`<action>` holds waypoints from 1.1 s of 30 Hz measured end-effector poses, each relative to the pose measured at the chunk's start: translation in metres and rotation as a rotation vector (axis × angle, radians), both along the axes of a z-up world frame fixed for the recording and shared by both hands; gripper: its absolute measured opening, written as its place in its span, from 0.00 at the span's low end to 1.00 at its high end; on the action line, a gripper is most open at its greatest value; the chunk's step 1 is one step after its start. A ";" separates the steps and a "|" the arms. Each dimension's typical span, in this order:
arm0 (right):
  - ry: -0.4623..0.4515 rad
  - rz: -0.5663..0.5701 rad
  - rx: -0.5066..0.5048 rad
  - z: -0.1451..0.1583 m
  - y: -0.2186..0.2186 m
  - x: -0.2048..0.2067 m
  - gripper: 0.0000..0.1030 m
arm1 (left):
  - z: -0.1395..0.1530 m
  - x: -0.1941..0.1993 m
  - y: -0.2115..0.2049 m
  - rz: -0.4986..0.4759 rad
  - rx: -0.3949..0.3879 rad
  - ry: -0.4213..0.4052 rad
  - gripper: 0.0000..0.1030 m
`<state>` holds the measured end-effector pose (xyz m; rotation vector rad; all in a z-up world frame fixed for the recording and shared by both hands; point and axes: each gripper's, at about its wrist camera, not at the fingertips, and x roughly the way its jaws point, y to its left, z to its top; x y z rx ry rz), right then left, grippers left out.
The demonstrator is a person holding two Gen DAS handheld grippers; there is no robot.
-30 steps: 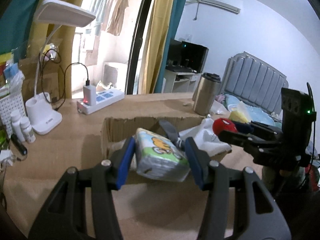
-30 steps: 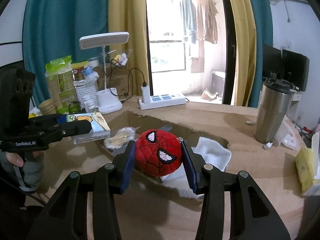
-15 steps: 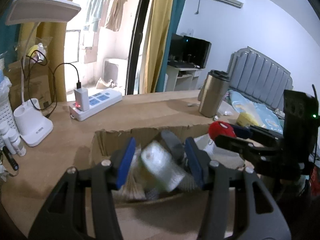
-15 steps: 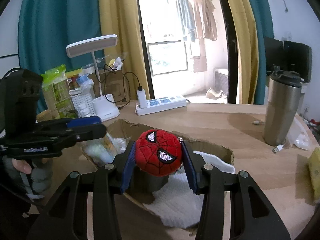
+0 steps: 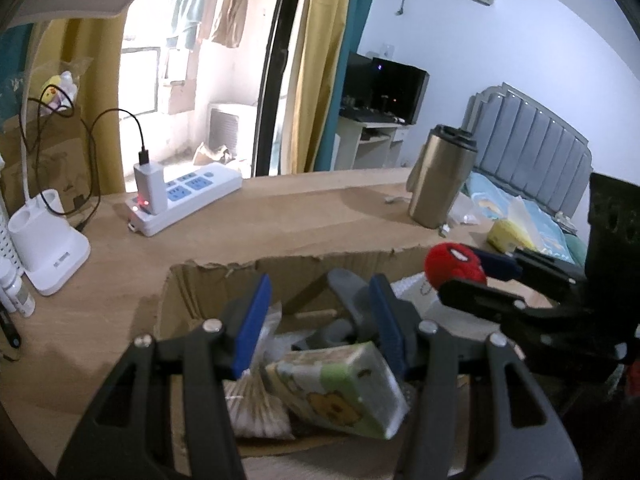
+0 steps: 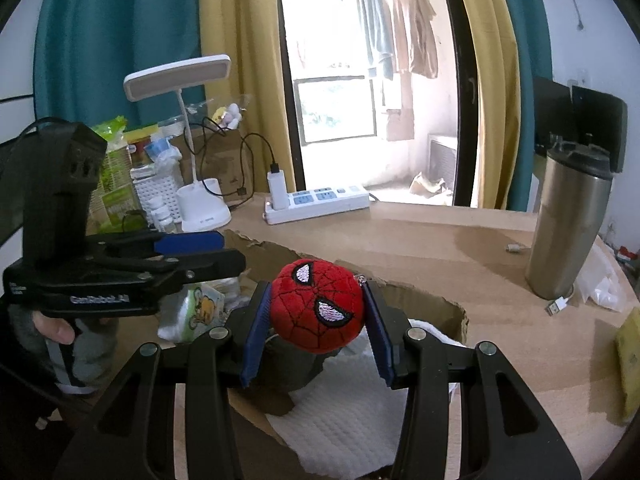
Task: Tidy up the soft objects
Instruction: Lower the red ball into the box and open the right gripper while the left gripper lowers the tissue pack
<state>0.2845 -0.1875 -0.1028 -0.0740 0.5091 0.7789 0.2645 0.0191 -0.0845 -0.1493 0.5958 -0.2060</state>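
Observation:
My left gripper (image 5: 320, 316) is open and empty above the open cardboard box (image 5: 280, 268). A green and white tissue pack (image 5: 340, 388) lies tilted in the box below its fingers, beside a clear bag of sticks (image 5: 256, 396). My right gripper (image 6: 316, 320) is shut on a red Spider-Man plush ball (image 6: 316, 312) and holds it over the box (image 6: 420, 296), above a white towel (image 6: 344, 424). The plush ball also shows in the left wrist view (image 5: 454, 266), and the tissue pack in the right wrist view (image 6: 196, 312).
A steel tumbler (image 6: 568, 224) stands on the table at the right. A white power strip (image 5: 184, 200) and a desk lamp base (image 5: 52, 248) stand behind the box at the left. A yellow sponge (image 6: 630, 364) lies at the right edge.
My left gripper opened and let go of the tissue pack, which dropped into the box. My right gripper moved over the box with the plush ball still in it.

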 end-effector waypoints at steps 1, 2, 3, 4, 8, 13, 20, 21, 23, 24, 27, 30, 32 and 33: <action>0.003 -0.001 -0.002 0.000 0.000 0.000 0.46 | 0.001 0.000 0.000 0.000 -0.003 -0.001 0.51; 0.004 -0.002 -0.003 0.000 0.001 0.001 0.46 | 0.002 -0.001 0.001 0.002 -0.007 -0.005 0.52; 0.006 0.000 -0.005 -0.001 0.001 0.001 0.46 | 0.003 -0.004 0.003 0.007 -0.012 -0.011 0.52; 0.009 -0.001 -0.012 -0.001 0.003 0.002 0.46 | 0.004 -0.005 0.005 0.011 -0.016 -0.015 0.53; 0.019 -0.014 -0.020 -0.003 0.006 0.005 0.46 | 0.006 -0.012 0.011 0.019 -0.025 -0.029 0.55; 0.029 -0.031 -0.034 -0.003 0.010 0.008 0.46 | 0.002 -0.018 0.017 0.033 -0.006 -0.027 0.66; 0.055 -0.068 -0.049 -0.005 0.013 0.011 0.47 | 0.002 -0.032 0.029 0.038 -0.023 -0.048 0.69; 0.055 -0.072 -0.049 -0.004 0.013 0.011 0.48 | 0.003 -0.034 0.030 0.039 -0.026 -0.050 0.69; 0.052 -0.079 -0.052 -0.003 0.014 0.009 0.51 | 0.003 -0.036 0.032 0.039 -0.031 -0.054 0.69; 0.049 -0.082 -0.053 -0.002 0.015 0.008 0.54 | 0.003 -0.038 0.034 0.038 -0.033 -0.056 0.69; 0.042 -0.087 -0.053 0.001 0.015 0.003 0.56 | 0.004 -0.044 0.035 0.034 -0.037 -0.063 0.70; 0.035 -0.077 -0.041 0.005 0.017 -0.003 0.57 | 0.004 -0.049 0.035 0.024 -0.037 -0.066 0.70; 0.035 -0.029 -0.020 0.009 0.021 -0.011 0.57 | 0.005 -0.054 0.035 0.027 -0.030 -0.071 0.70; 0.031 -0.007 -0.016 0.011 0.023 -0.014 0.57 | 0.004 -0.055 0.036 0.028 -0.030 -0.071 0.70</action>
